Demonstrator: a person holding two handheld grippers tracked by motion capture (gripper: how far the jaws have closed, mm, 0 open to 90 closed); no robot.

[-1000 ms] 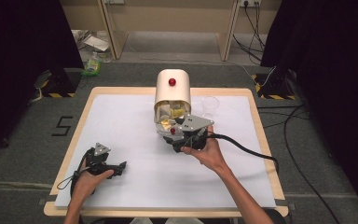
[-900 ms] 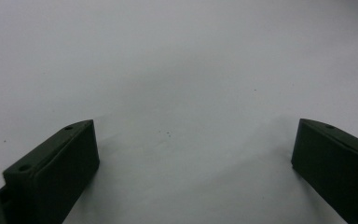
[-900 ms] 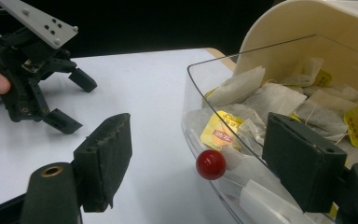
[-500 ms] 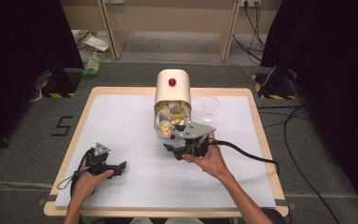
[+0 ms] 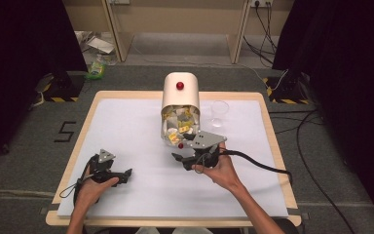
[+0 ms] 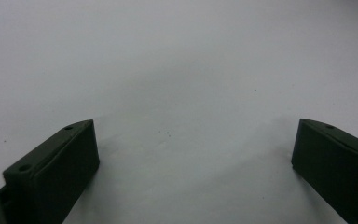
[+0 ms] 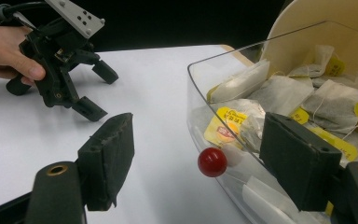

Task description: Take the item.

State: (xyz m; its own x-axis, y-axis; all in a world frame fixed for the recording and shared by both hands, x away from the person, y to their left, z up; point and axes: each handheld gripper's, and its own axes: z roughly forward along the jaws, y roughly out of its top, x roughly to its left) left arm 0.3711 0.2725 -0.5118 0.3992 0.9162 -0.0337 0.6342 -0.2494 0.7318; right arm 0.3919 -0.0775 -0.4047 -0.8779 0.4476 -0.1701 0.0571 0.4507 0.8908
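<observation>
The cream, round-topped tea-bag dispenser [image 5: 180, 100] stood at the far middle of the white table [image 5: 126, 126], its clear plastic drawer [image 7: 242, 140] of tea bags pulled out lengthwise toward the person, small red knob [image 7: 212, 162] leading. The right gripper [image 5: 181, 157] hovered just before that knob, jaws wide apart, empty. Well left of the dispenser, the left gripper [image 5: 121, 175] rested near the table's front edge, jaws equally wide, gripping nothing.

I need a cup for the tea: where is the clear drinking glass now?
In the high view the clear drinking glass stands upright right of the cream tea-bag dispenser, beyond the right gripper.
</observation>
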